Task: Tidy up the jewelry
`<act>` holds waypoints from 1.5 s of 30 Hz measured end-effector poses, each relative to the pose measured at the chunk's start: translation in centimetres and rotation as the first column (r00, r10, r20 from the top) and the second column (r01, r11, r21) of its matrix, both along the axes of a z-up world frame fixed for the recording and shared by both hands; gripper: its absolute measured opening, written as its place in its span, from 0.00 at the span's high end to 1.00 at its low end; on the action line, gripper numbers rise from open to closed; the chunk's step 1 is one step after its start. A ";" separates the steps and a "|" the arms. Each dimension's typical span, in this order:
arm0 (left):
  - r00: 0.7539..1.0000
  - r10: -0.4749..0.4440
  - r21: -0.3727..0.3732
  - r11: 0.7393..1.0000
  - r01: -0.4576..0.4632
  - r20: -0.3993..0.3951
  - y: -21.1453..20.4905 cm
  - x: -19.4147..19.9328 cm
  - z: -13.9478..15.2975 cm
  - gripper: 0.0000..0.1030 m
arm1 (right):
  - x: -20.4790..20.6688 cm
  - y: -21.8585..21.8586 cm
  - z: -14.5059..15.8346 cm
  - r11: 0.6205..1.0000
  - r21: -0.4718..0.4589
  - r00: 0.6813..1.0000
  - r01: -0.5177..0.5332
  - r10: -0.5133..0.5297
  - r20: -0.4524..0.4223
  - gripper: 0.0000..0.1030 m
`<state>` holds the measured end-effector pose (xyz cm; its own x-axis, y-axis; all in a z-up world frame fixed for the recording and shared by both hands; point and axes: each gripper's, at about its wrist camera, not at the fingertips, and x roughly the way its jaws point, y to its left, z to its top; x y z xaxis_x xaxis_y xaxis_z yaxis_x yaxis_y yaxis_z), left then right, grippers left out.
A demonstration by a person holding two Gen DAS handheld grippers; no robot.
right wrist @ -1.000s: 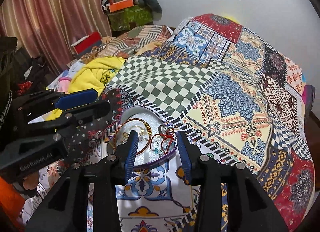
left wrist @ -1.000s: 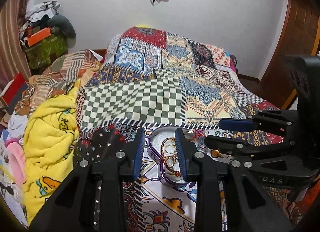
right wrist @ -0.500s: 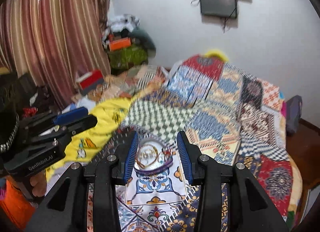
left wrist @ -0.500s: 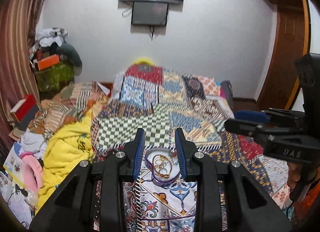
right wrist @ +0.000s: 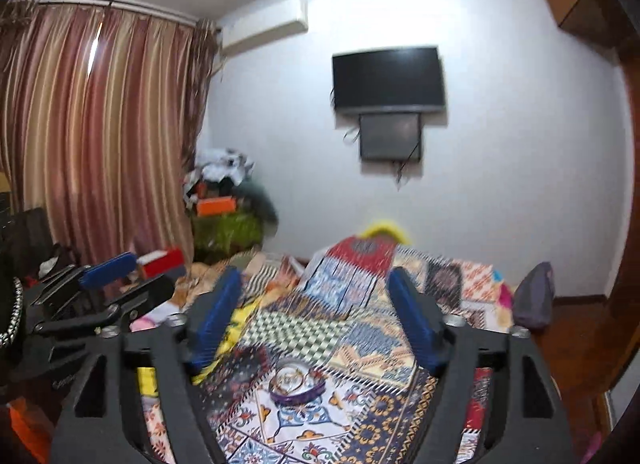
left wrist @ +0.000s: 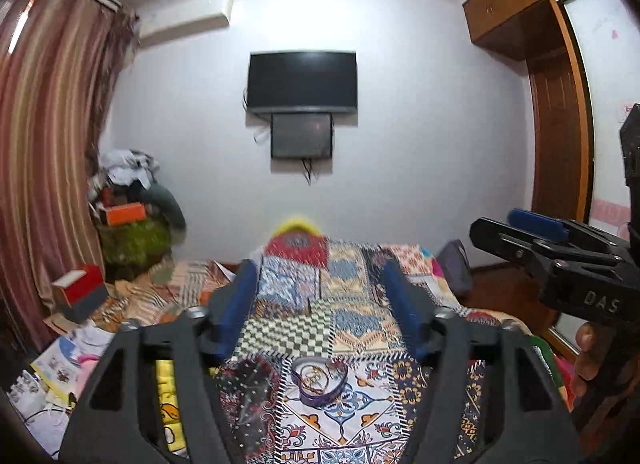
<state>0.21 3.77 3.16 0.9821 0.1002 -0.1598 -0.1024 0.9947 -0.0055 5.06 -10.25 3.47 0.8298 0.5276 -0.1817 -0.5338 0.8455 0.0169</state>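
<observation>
Both hand-held grippers (left wrist: 320, 304) (right wrist: 316, 312) have spread wide, empty, risen above the tin (left wrist: 319, 380).

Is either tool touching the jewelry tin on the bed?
Apart. In both wrist views the left tool and right tool are open and raised, with the jewelry tin lying small on the bedspread beyond them.

Patchwork-covered bed (left wrist: 340, 312) carries a heart-shaped jewelry tin (left wrist: 319, 380)

- A home bedroom: bed (left wrist: 360, 304) under a patchwork bedspread.
- Television (left wrist: 302, 80) on the wall, striped curtains (right wrist: 100, 136), wooden wardrobe (left wrist: 556, 152), piled clothes (left wrist: 128, 172).
</observation>
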 end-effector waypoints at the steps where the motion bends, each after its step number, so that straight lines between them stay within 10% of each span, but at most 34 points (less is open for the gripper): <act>1: 1.000 0.010 0.006 1.000 -0.010 0.011 -0.3 -0.5 0.1 0.25 | -0.4 -0.1 0.0 1.000 0.008 1.000 0.015 -0.015 0.016 0.14; 8: 0.997 0.059 0.028 0.998 -0.060 0.042 -1.1 -2.2 -0.2 0.01 | -2.0 -0.3 -0.3 0.996 0.017 0.993 0.084 -0.085 0.076 0.00; 45: 0.994 0.109 -0.024 0.994 -0.109 0.013 -0.3 -2.6 -0.9 0.01 | -3.4 -1.8 -1.2 0.995 -0.003 0.995 0.095 -0.095 0.037 0.00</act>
<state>-2.43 3.45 2.25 0.9676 0.2032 -0.1495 -0.2100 0.9772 -0.0310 1.70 -12.05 2.25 0.8822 0.4454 -0.1527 -0.4514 0.8923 -0.0055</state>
